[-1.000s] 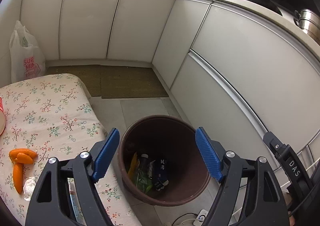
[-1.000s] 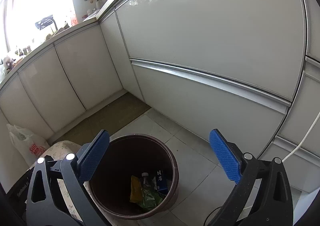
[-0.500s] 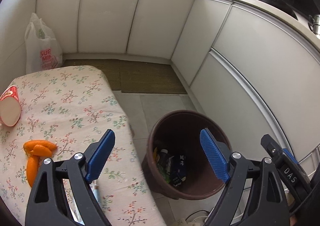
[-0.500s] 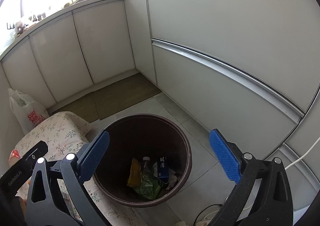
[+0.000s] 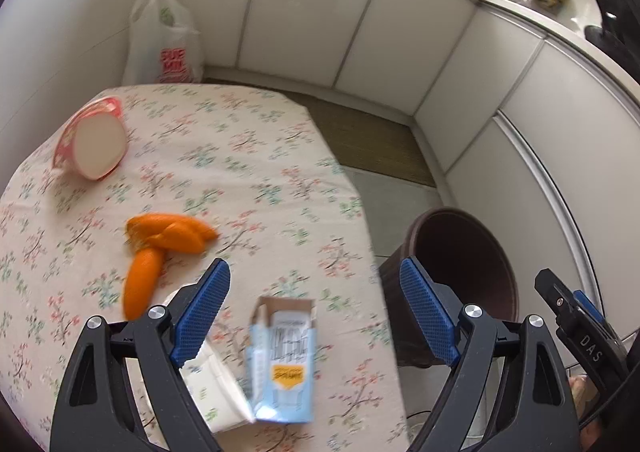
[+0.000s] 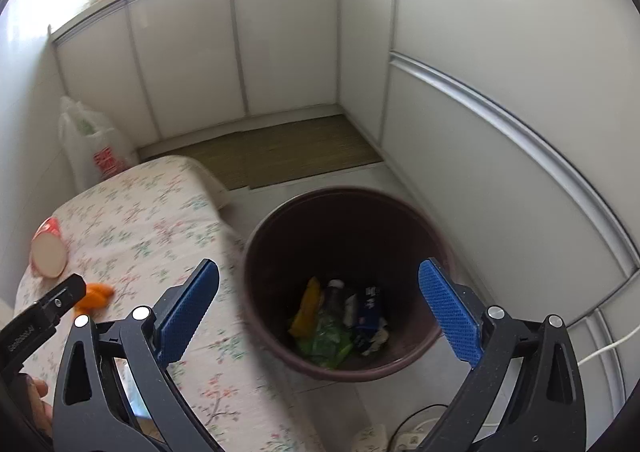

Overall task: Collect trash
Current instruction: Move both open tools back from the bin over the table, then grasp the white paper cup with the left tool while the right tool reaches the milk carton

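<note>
A torn light-blue carton lies on the flowered tablecloth, between and below the blue pads of my left gripper, which is open and holds nothing. Orange peels and a tipped red cup lie farther left; a white wrapper sits under the left finger. The brown bin stands on the floor to the right of the table, with several wrappers inside. My right gripper hangs open and empty above the bin. The bin also shows in the left wrist view.
White cabinets curve around the corner. A white shopping bag leans against the far wall behind the table. A woven mat covers the floor, and a power strip with cables lies near the bin.
Both views have swung left, from the bin toward the table. The blue carton, peels and cup have come into the left wrist view. Both grippers stay open and empty.
</note>
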Available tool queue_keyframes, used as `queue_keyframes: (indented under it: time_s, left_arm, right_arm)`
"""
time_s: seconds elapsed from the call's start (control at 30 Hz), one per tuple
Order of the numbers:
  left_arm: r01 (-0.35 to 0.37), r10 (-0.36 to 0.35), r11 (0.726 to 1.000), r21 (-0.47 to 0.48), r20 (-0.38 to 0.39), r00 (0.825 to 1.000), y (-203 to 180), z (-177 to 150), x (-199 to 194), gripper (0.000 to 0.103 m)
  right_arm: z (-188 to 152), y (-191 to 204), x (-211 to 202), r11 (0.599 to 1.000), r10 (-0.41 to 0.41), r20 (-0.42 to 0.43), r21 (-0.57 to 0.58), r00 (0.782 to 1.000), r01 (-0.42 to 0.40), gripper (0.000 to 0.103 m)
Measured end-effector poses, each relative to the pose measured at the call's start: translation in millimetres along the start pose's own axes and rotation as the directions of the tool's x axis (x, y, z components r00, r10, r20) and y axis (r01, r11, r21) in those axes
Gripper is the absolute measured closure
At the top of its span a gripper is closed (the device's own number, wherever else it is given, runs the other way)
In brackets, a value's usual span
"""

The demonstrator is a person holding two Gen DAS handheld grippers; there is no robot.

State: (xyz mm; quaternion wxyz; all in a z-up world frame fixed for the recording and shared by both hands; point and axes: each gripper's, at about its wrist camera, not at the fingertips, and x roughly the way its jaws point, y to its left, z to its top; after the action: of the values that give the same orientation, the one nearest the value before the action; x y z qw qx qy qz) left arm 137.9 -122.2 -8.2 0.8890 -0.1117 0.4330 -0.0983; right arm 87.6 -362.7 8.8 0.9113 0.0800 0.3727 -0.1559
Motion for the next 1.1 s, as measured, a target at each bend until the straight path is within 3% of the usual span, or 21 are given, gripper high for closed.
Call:
queue_keyframes:
  time_s: [0.1, 0.47, 0.57, 0.73, 0.83, 0.93, 1.0, 1.03, 1.1]
  left_arm:
    - [-0.028, 0.027, 0.999, -0.039, -0.013, 1.0, 24, -8, -6, 0.018]
    - [-0.122, 0.103, 0.979, -0.165, -0.12, 0.987, 102, -46, -13, 0.018]
    - [-0.129, 0.084, 0.959, -0.253, -0.18, 0.98, 119, -60, -8, 0.018]
    - [-0.105, -0.018, 0.899, -0.426, -0.273, 0.962, 137, -77, 7, 0.018]
    - [-0.105, -0.045, 0.871, -0.48, -0.291, 0.956, 143, -82, 9, 0.018]
    - [-0.146, 0.03, 0.909, -0.39, -0.288, 0.957, 139, -83, -3, 0.018]
    - [-0.162, 0.093, 0.958, -0.236, -0.277, 0.956, 127, -84, -13, 0.018]
    - [-0.177, 0.14, 0.978, -0.111, -0.279, 0.95, 117, -87, -15, 0.018]
    - [-0.191, 0.208, 0.978, 0.087, -0.278, 0.938, 100, -97, -16, 0.018]
  right_arm:
    - [-6, 18, 6, 0.997, 0.074, -0.058, -0.026, 0.996, -0.076, 0.007]
    - [-31, 71, 16, 0.973, 0.142, -0.172, -0.159, 0.975, -0.17, 0.007]
    - [-34, 81, 20, 0.968, 0.156, -0.196, -0.165, 0.968, -0.189, 0.007]
    - [-34, 86, 23, 0.968, 0.171, -0.204, -0.149, 0.964, -0.203, 0.007]
    - [-33, 85, 24, 0.969, 0.177, -0.203, -0.136, 0.963, -0.207, 0.007]
    - [-32, 81, 24, 0.97, 0.179, -0.204, -0.126, 0.963, -0.207, 0.007]
    - [-31, 79, 25, 0.971, 0.183, -0.204, -0.117, 0.962, -0.209, 0.007]
    - [-30, 77, 25, 0.971, 0.186, -0.205, -0.111, 0.961, -0.211, 0.007]
    - [-29, 76, 25, 0.971, 0.192, -0.205, -0.103, 0.96, -0.216, 0.007]
